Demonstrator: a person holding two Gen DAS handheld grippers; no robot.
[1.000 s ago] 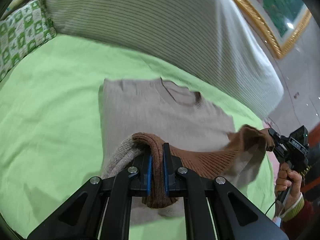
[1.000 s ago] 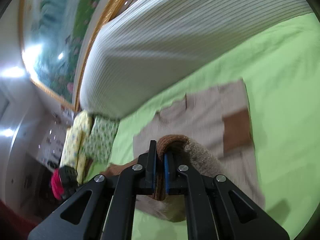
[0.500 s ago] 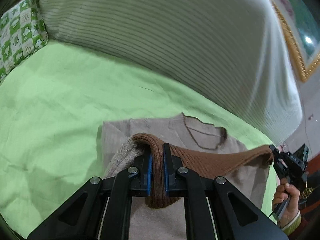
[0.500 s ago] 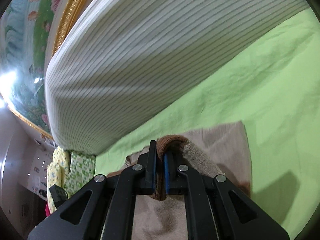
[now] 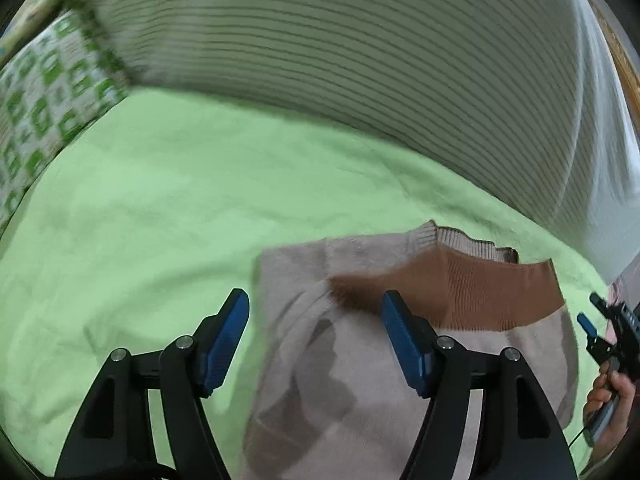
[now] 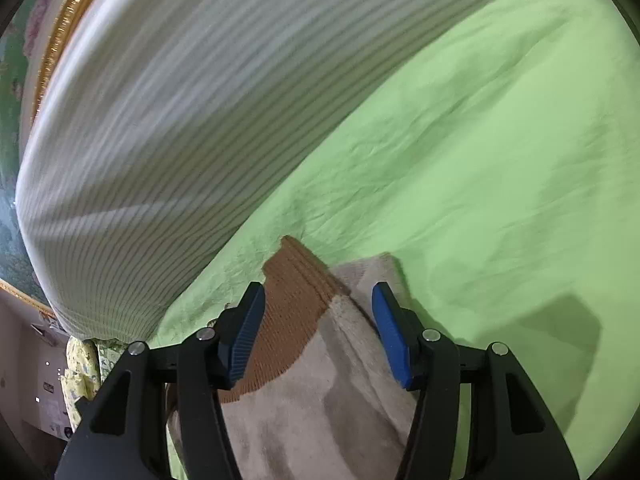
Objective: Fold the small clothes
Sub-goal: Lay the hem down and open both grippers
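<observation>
A small beige sweater (image 5: 360, 380) lies folded on the green bedsheet (image 5: 140, 220). Its brown ribbed hem (image 5: 480, 292) rests across the top, just below the collar (image 5: 460, 240). My left gripper (image 5: 316, 312) hovers over the sweater's left part with its jaws opening, and the pads touch nothing. At the right edge of the left wrist view a hand (image 5: 608, 396) holds my right gripper (image 5: 600, 320). In the right wrist view my right gripper (image 6: 319, 296) is also opening above the brown hem (image 6: 292, 312) and beige knit (image 6: 320, 420), with the cloth free below its pads.
A big white striped bolster (image 5: 360, 60) runs along the far side of the bed. A green-and-white patterned pillow (image 5: 40, 92) sits at far left. A gold-framed picture (image 6: 60, 40) hangs behind. Bare green sheet (image 6: 500, 160) spreads to the right of the sweater.
Both grippers were shut on the brown hem and carried it toward the collar. Both have now let go, and the hem lies flat on the sweater.
</observation>
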